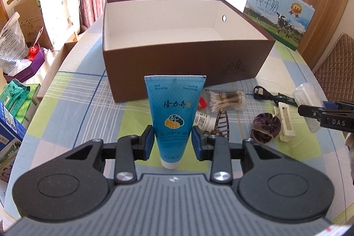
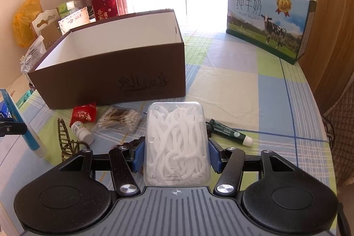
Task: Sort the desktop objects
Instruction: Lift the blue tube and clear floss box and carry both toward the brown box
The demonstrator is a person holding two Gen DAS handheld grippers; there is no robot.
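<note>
Left gripper gripping blue tube, right gripper gripping floss-pick case

My left gripper pinches the blue tube near its cap, angled downward. My right gripper, to the tube's right, clamps the clear floss-pick box, likewise tilted down.

Glossy plastic tube, matt cardboard box
</note>
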